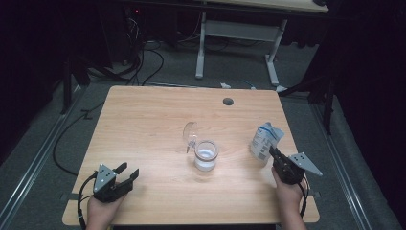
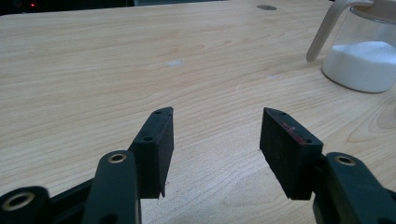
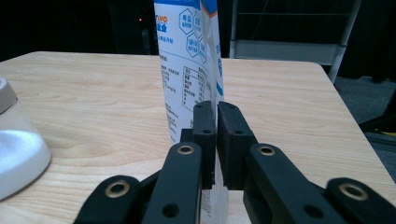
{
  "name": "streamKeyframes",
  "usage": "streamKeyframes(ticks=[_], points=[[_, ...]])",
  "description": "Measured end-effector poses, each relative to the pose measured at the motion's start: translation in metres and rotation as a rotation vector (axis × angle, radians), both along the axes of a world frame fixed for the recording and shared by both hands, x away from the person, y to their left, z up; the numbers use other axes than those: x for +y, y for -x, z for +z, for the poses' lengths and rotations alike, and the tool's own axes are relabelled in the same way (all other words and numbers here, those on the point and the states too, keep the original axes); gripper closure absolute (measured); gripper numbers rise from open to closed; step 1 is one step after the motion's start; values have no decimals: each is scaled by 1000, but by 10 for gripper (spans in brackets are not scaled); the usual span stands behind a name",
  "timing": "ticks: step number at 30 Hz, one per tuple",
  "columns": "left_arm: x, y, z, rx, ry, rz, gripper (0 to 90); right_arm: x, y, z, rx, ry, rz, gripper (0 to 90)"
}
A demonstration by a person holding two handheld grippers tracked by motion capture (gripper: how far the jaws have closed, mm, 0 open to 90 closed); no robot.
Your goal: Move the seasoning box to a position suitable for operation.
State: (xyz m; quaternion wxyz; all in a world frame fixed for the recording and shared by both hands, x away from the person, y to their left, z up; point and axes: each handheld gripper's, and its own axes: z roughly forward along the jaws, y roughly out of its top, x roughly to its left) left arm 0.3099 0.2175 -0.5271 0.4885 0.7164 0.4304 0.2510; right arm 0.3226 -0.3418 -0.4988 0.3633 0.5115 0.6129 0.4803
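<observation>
A blue-and-white printed pouch (image 1: pixel 265 140) stands upright at the right of the wooden table (image 1: pixel 143 120). My right gripper (image 1: pixel 274 152) is shut on its lower edge; in the right gripper view the pads (image 3: pixel 205 126) pinch the thin side of the pouch (image 3: pixel 187 70). A glass jar (image 1: pixel 206 155) of white powder stands mid-table with its clear lid (image 1: pixel 191 132) flipped open to the back left. My left gripper (image 1: pixel 127 171) rests near the front left corner, open, with nothing between its pads (image 2: pixel 156 140). The jar (image 2: pixel 364 60) is off to its upper right.
A round cable hole (image 1: pixel 228 101) sits near the table's far edge. Bare wood lies between the left gripper and the jar. Beyond the table, a white desk frame (image 1: pixel 201 48) and cables lie on the dark floor.
</observation>
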Motion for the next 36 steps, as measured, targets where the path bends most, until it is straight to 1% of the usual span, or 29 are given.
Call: streamKeyframes(ticks=[14, 20, 22, 23, 27, 29, 31, 36], points=[[-1, -1, 0, 13, -7, -2, 450, 0, -1, 0, 24, -7, -2, 674], [-4, -1, -1, 14, -18, -5, 443, 2, 0, 1, 35, 12, -9, 605], [-5, -2, -1, 18, -21, -7, 442, 3, 1, 1, 38, 29, -14, 582], [-6, -2, -1, 17, -30, -7, 442, 3, 2, 1, 38, 40, -17, 581], [-9, -3, 0, 17, -33, -14, 447, 4, 9, 3, 39, 55, -19, 578], [-9, -5, 0, 22, -29, -20, 449, 4, 13, 3, 39, 51, -22, 577], [-11, -5, 0, 17, -33, -20, 451, 4, 16, 3, 40, 52, -22, 580], [-13, -9, 0, 24, -31, -26, 457, 4, 24, 2, 46, 63, -27, 578]])
